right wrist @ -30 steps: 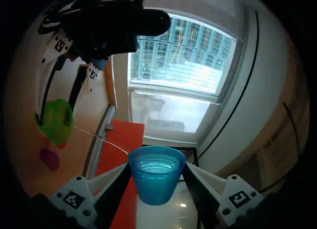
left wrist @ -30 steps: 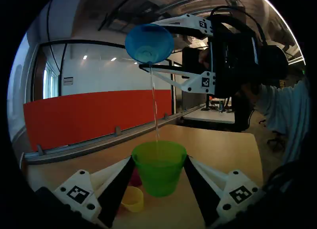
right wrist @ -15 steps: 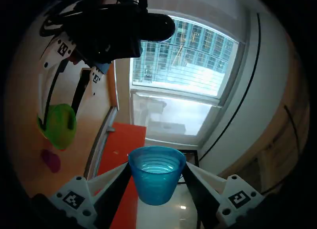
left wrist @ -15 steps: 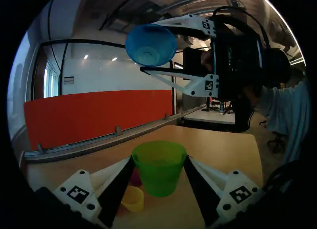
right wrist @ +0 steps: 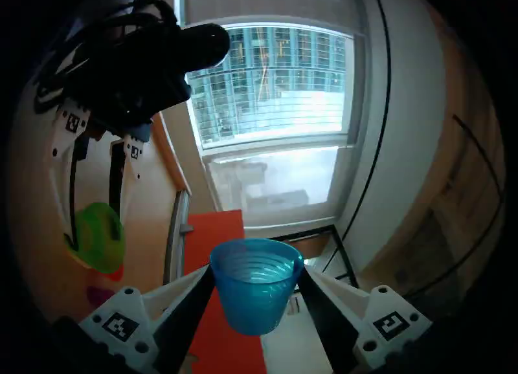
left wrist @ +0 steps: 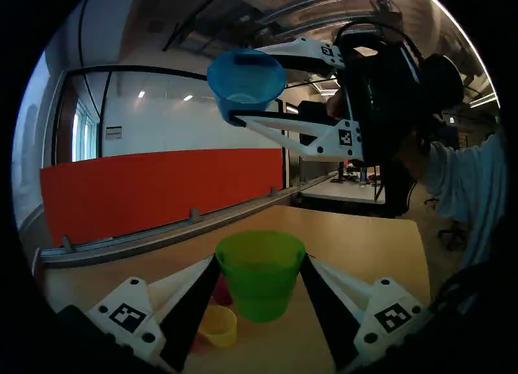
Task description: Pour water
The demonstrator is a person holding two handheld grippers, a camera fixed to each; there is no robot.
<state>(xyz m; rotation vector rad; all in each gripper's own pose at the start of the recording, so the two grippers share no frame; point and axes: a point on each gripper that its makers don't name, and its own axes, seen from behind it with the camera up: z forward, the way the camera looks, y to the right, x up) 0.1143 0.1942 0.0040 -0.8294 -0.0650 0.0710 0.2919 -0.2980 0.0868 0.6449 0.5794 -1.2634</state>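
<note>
Over the wooden surface (left wrist: pixel 369 235) my left gripper (left wrist: pixel 259 265) clamps the green cup (left wrist: pixel 260 286), my right gripper (right wrist: pixel 256 278) the tilted blue cup (right wrist: pixel 254 295) above; I'd level it slowly, keeping both aligned.

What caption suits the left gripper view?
Left tongs grip a green cup over the wooden table while right tongs hold a blue cup overhead.
</note>
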